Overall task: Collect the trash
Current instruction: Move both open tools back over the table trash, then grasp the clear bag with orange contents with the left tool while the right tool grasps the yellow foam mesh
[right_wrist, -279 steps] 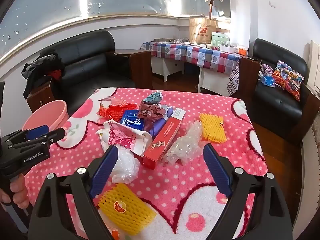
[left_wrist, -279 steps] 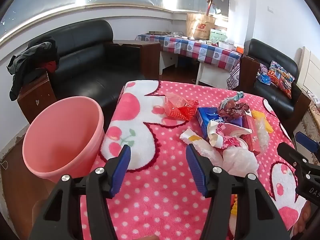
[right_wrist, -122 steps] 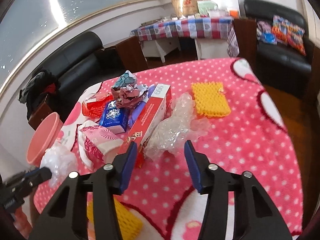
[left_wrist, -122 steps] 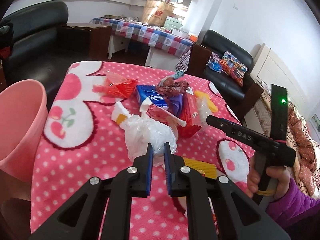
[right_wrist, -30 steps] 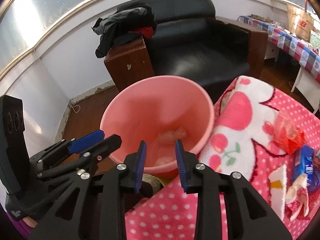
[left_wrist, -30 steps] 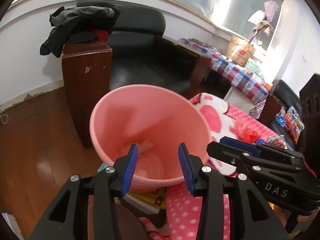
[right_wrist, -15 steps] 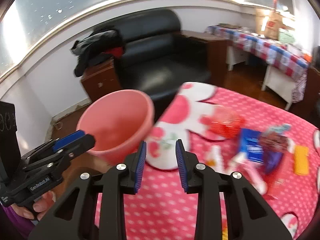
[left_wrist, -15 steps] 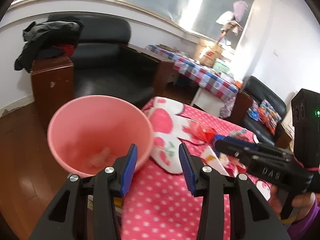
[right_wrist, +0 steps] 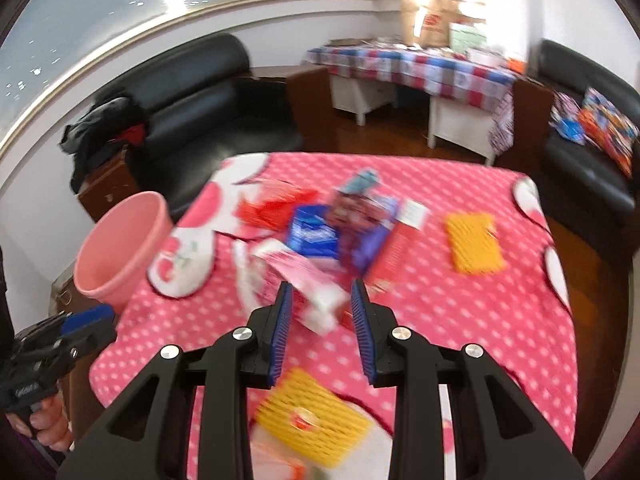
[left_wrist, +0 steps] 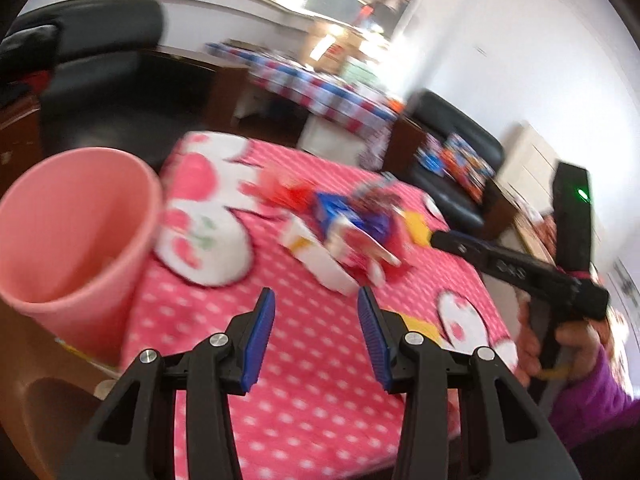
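A pile of trash lies on the pink dotted table cover: a red net bag, a blue tissue pack, a crumpled pink-and-white paper cup, a red box and two yellow foam nets. The pile also shows in the left wrist view. The pink bin stands at the table's left edge, also in the right wrist view. My left gripper is open and empty above the table's near side. My right gripper is open and empty just short of the paper cup.
A black sofa and a wooden side table stand behind the bin. A checked-cloth table is at the back, a black armchair on the right. Both views are motion-blurred.
Both grippers have swung away from the bin, to the right and over the table. They face the trash pile now. Both stay open and empty.
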A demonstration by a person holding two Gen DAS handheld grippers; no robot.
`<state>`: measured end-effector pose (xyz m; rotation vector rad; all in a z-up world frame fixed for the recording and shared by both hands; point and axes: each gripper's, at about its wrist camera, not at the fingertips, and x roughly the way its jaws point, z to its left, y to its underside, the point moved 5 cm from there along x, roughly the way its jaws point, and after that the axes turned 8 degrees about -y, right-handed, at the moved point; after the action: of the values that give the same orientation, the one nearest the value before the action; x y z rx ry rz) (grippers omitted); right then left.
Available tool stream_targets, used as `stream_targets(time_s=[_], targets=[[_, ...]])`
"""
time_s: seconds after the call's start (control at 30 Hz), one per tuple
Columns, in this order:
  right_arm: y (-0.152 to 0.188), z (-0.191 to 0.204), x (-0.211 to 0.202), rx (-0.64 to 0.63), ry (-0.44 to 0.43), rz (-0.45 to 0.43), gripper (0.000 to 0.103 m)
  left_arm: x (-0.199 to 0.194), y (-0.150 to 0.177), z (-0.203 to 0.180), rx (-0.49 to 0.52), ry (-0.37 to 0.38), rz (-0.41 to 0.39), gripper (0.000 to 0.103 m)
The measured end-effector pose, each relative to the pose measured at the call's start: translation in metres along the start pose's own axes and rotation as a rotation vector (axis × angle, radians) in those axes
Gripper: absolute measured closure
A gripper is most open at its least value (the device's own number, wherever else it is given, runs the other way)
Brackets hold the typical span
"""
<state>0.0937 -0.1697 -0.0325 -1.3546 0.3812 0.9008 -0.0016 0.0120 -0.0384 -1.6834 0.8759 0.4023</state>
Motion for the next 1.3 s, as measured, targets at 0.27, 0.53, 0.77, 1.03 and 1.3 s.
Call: stream_targets(time_s=[0.27,0.53,0.77,1.03,1.3], targets=[[0.027,-0.027,-0.014,0.056,0.037,0.014,0.072,0.008,0.033,-0.056,0.188,0.158,0.112,0.061],[0.038,-0.045,-0.027,0.098,0.054,-0.004,0.072,0.033,0.048,-0.076,0.232,0.223,0.23,0.061],[0.04,-0.061,-0.032,0.132,0.07,-0.018,0.072,0.049,0.06,-0.08,0.223,0.265,0.317,0.061],[0.044,-0.08,-0.027,0.184,0.075,-0.015,0.072,0.046,0.055,-0.081,0.231,0.275,0.294,0.076],[0.031,-0.096,-0.013,0.198,0.089,-0.029,0.072,0.022,0.032,-0.066,0.177,0.249,0.176,0.077]])
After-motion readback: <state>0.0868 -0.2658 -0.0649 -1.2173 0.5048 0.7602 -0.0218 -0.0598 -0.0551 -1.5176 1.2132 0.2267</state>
